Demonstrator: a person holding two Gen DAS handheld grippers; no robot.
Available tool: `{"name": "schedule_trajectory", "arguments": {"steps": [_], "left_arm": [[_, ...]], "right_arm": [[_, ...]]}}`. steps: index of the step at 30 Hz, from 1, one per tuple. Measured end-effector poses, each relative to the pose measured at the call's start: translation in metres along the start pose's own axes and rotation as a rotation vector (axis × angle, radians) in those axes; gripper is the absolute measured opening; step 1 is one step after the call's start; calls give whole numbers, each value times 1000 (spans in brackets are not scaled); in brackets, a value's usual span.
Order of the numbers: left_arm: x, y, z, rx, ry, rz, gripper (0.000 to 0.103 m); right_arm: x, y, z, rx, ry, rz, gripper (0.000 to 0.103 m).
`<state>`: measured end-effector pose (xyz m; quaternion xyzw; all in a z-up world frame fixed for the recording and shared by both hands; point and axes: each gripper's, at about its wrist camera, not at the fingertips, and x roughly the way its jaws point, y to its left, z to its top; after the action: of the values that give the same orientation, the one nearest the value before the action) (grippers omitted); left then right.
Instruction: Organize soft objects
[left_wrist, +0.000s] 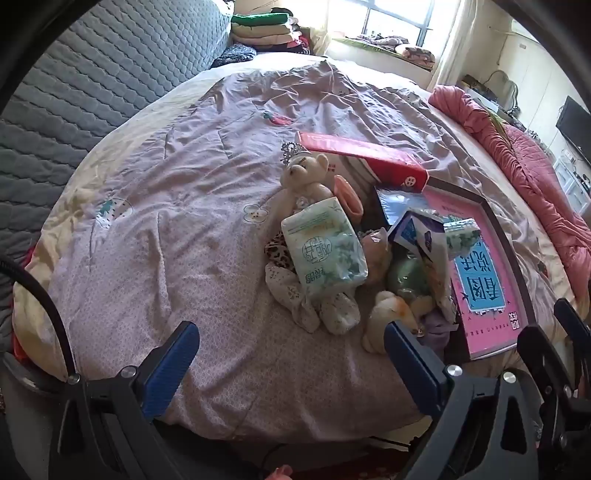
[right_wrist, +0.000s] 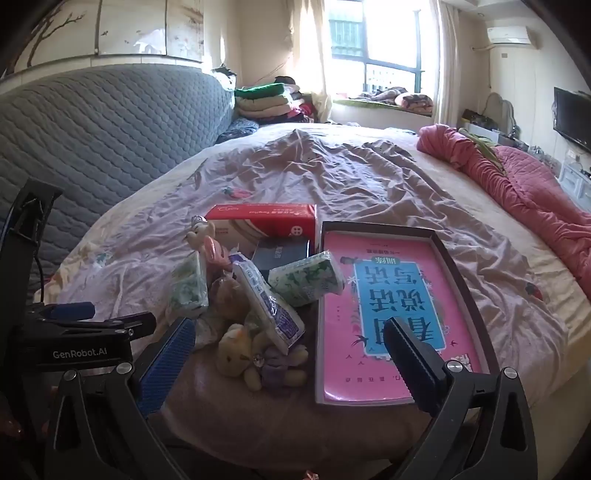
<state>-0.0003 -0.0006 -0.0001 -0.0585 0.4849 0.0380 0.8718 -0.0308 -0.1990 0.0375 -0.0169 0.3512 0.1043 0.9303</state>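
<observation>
A pile of soft things lies on the bed near its front edge: a white teddy bear with a crown (left_wrist: 304, 173), a green tissue pack (left_wrist: 325, 247), a patterned cloth (left_wrist: 306, 299), a yellow plush (left_wrist: 388, 317) (right_wrist: 236, 350), a purple plush (right_wrist: 280, 365), a blue-white pack (right_wrist: 269, 306) and a second green tissue pack (right_wrist: 306, 277). My left gripper (left_wrist: 291, 354) is open and empty, just short of the pile. My right gripper (right_wrist: 291, 350) is open and empty, over the plushes and the tray edge.
A dark tray (right_wrist: 454, 269) with a pink book (right_wrist: 388, 306) lies right of the pile. A red box (right_wrist: 266, 218) and a dark box (right_wrist: 280, 254) sit behind it. A pink quilt (right_wrist: 517, 184) lies at the right, a grey headboard (right_wrist: 92, 129) at the left.
</observation>
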Motion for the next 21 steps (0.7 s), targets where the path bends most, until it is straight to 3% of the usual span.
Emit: {"name": "schedule_trajectory", "arguments": {"steps": [3,7,21], "left_arm": [[-1,-5,-1,-6,-8,11,101],[0,7,-3,-38,-3,-35,101],[-6,-6,0,0,-4,-23,101]], "right_arm": [[0,-4,0,8,6,-3,102],[6,-3,-1,4,26,-15,102],[5,-15,-2,42,28,-36,102]]}}
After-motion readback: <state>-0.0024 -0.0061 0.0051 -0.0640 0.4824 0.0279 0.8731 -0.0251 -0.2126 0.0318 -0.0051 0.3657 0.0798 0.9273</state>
